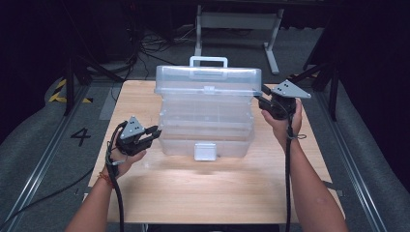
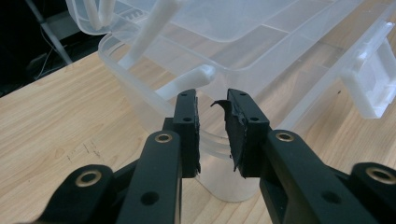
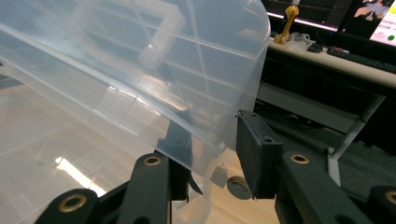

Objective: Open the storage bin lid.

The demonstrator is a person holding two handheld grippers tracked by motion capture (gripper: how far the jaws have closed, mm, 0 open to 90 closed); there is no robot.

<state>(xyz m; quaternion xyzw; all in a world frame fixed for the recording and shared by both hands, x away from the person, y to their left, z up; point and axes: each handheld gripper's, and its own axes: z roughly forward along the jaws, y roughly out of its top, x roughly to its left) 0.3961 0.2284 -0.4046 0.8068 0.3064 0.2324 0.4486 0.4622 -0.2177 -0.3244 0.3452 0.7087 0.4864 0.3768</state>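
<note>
A clear plastic storage box (image 1: 208, 126) stands in the middle of the wooden table (image 1: 208, 193), its lid (image 1: 208, 79) lifted and tilted up, with a white handle (image 1: 208, 61) on top. A white latch (image 1: 205, 151) hangs at the box front. My left gripper (image 1: 155, 131) is at the box's lower left corner. In the left gripper view the box rim (image 2: 140, 88) runs between my left gripper's (image 2: 212, 121) parted jaws, clear of the pads. My right gripper (image 1: 263, 94) is at the lid's right end. The lid's corner (image 3: 201, 93) lies between my right gripper's (image 3: 214, 136) jaws, with a gap to the right pad.
A white metal stand (image 1: 237, 21) sits on the floor behind the table. Grey floor with a painted "4" (image 1: 80, 136) and rails flank the table on both sides. A desk with screens (image 3: 336, 51) is off to the right. Bare tabletop stretches in front of the box.
</note>
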